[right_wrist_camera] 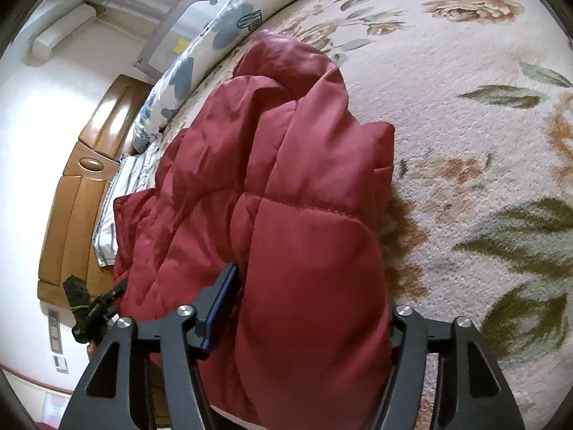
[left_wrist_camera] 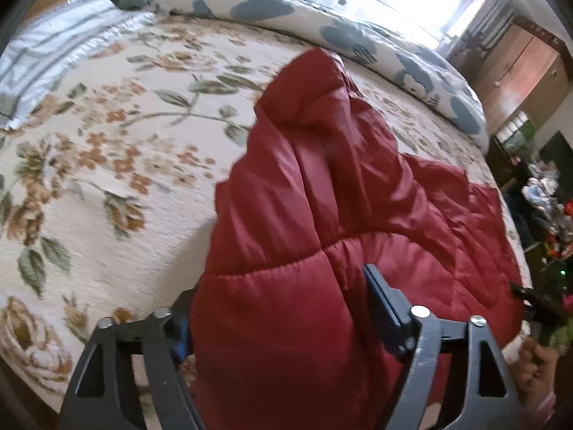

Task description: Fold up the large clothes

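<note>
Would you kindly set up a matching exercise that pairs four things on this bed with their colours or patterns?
Things:
1. quilted jacket
2. bedspread
3. rolled duvet
4. pillow

Looks:
A. white with grey-blue flowers
B. dark red
C. grey and white stripes
D. cream with brown roses and green leaves

Pairs: 1-B, 2-D, 3-A, 4-C

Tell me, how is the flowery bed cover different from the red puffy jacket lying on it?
The bed cover is cream with orange flowers and green leaves; the jacket is plain dark red. The bed cover lies flat and spread wide, while the jacket is bunched up in a thick, puffy heap. The bed cover looks woven and dull; the jacket looks smooth and a bit shiny, with stitched lines. Both are soft cloth things.
</note>
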